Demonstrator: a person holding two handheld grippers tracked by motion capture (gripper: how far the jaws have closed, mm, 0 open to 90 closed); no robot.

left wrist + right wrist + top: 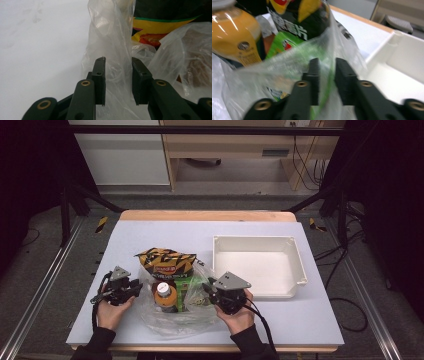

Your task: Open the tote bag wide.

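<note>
Both of your grippers have the clear plastic bag, which lies at the near middle of the bench, left of the white tray.

Left hand-held gripper: jaws narrow, a bunched fold of film between the pads, looks pinched. Right hand-held gripper: jaws narrow on the bag's right edge, but that view is smeared, so the grip looks thin.

Risks:
- The film is slick. If you pull the mouth apart unevenly, the right-hand fold probably slips out and the opening collapses.
- The orange bottle stands in the bag next to the chip packet and the green packet. Lifting the rim could tip the bottle or spill things onto the bench.
- Pull too hard and the thin film may tear at the pinch points.

Hard to read:
- I can't tell whether either grip catches one layer or both.
- The contents low in the bag are blurred behind the film; there is a brownish thing I can't identify in the left gripper view.
- Where the bag's mouth actually lies isn't clear from above.
</note>
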